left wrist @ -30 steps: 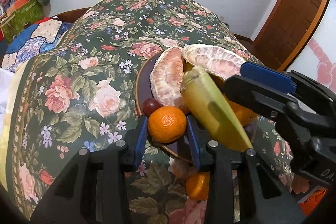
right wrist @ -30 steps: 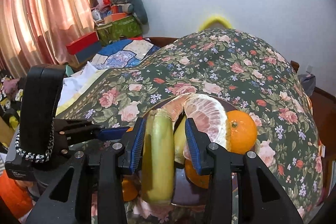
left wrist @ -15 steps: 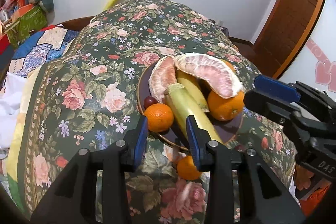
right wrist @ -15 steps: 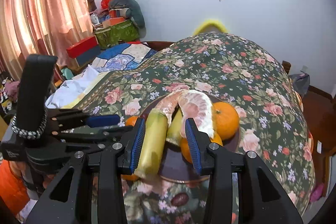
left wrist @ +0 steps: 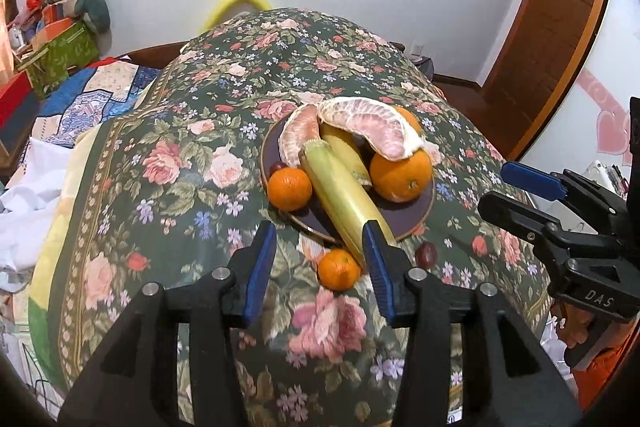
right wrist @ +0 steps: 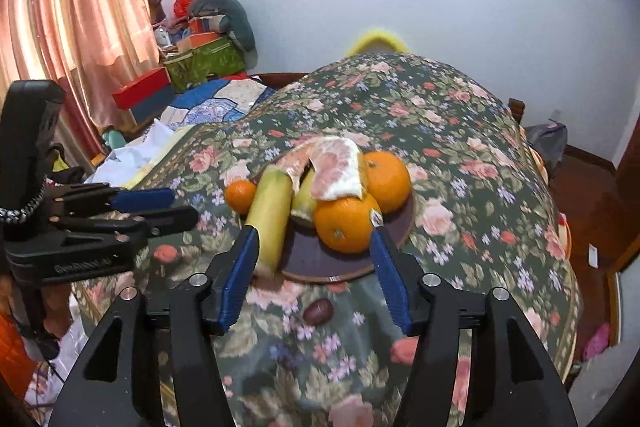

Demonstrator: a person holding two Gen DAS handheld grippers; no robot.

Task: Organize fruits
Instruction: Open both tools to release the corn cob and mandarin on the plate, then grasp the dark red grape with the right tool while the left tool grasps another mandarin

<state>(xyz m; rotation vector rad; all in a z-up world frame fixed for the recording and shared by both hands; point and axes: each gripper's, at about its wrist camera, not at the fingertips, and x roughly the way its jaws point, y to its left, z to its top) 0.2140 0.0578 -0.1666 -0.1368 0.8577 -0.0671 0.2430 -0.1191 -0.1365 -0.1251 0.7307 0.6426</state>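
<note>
Left gripper and right gripper: jaws apart, just opened, clamping nothing. Beyond them, long yellow-green fruit overhanging plate rim (barely balanced); mandarin loose between left jaws. If nudged, tips or rolls across desk.

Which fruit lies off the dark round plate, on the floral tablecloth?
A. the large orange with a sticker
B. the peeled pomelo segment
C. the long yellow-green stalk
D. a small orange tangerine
D: a small orange tangerine sits on the floral tablecloth just outside the dark round plate.
</note>
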